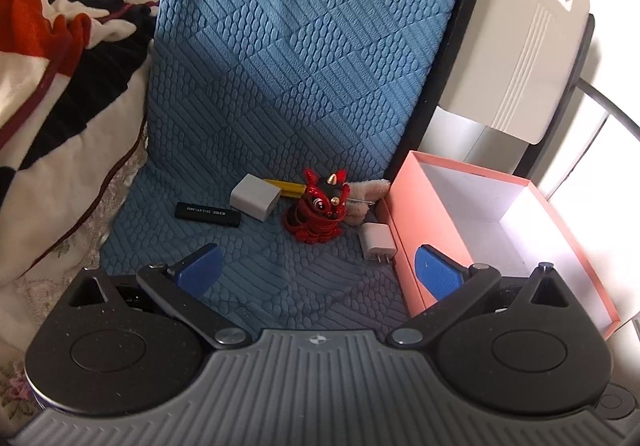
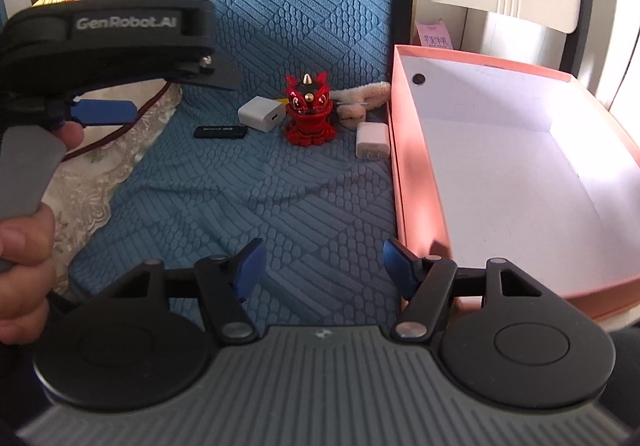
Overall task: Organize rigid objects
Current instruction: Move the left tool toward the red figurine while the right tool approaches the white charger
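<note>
On the blue quilted mat (image 1: 280, 66) stands a red lion figurine (image 1: 318, 212) (image 2: 309, 111). Left of it lie a white charger cube (image 1: 255, 197) (image 2: 262, 114) and a black stick (image 1: 208, 215) (image 2: 221, 132). A smaller white plug adapter (image 1: 377, 242) (image 2: 372, 141) rests against the pink box (image 1: 404, 230) (image 2: 416, 182), whose white inside holds nothing. A yellow item (image 1: 286, 186) and a cream plush piece (image 1: 366, 198) (image 2: 360, 96) lie behind the lion. My left gripper (image 1: 320, 274) is open, short of the objects. My right gripper (image 2: 322, 266) is open with only mat between its fingers.
A patterned red, black and white blanket (image 1: 60, 66) lies left of the mat, with lace cloth (image 2: 100, 174) under it. A white chair back (image 1: 520, 46) stands behind the box. A hand (image 2: 24, 246) holds the left gripper at the left edge of the right wrist view.
</note>
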{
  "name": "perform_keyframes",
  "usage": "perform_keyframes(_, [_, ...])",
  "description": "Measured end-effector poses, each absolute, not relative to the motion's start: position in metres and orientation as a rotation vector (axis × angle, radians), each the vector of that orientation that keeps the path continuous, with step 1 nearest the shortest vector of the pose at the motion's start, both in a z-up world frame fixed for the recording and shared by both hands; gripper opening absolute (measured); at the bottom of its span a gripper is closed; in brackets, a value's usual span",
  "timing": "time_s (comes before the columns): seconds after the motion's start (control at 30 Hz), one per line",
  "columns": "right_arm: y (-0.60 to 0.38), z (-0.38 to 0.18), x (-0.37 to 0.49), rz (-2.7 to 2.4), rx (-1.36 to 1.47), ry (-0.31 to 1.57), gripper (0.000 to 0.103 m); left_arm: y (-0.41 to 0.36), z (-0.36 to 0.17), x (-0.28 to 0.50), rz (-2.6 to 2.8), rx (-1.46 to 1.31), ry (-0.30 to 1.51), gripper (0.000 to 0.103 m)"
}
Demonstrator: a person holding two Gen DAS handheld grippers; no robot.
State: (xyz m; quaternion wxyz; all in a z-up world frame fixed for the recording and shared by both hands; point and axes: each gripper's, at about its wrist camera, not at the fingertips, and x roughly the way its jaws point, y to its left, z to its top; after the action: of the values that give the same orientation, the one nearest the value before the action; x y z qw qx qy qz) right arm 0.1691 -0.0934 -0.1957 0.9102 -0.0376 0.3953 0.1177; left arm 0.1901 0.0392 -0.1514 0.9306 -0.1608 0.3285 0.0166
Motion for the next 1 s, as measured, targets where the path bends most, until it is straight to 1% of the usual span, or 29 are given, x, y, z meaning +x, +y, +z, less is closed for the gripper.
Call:
perform_keyframes(0.07, [-0.089,-0.199,0.175,0.244,-0.075,0.814,0.066,0.044,-0.156,0.197,0.029,-0.351,0.695,0.103])
perform_keyframes(0.17, [-0.081,-0.203,0.183,0.249,-0.077,0.806,0.061,0.051,-0.158,0.207,0.024,-0.379,0.704,0.103])
perform_keyframes(0.47, [-0.067,-0.216,0.207,0.171,-0.064,0.747,0.053,0.044,-0.162,0.240,0.038,-0.313,0.712,0.102])
perform_keyframes(0.53, [-0.065,-0.219,0.212,0.149,-0.074,0.733,0.048,0.045,-0.164,0.250,0.039,-0.304,0.725,0.102])
perform_keyframes(0.7, [-0.057,-0.230,0.224,0.115,-0.091,0.715,0.047,0.051,-0.177,0.278,0.027,-0.279,0.756,0.102])
perform_keyframes(0.93, [-0.038,-0.250,0.251,0.047,-0.141,0.698,0.046,0.071,-0.198,0.327,-0.004,-0.339,0.817,0.102])
perform_keyframes(0.97, [-0.036,-0.254,0.256,0.033,-0.149,0.693,0.046,0.072,-0.201,0.332,-0.007,-0.337,0.822,0.102])
perform_keyframes(1.0, [-0.034,-0.257,0.261,0.017,-0.161,0.690,0.042,0.073,-0.203,0.337,-0.017,-0.341,0.825,0.102])
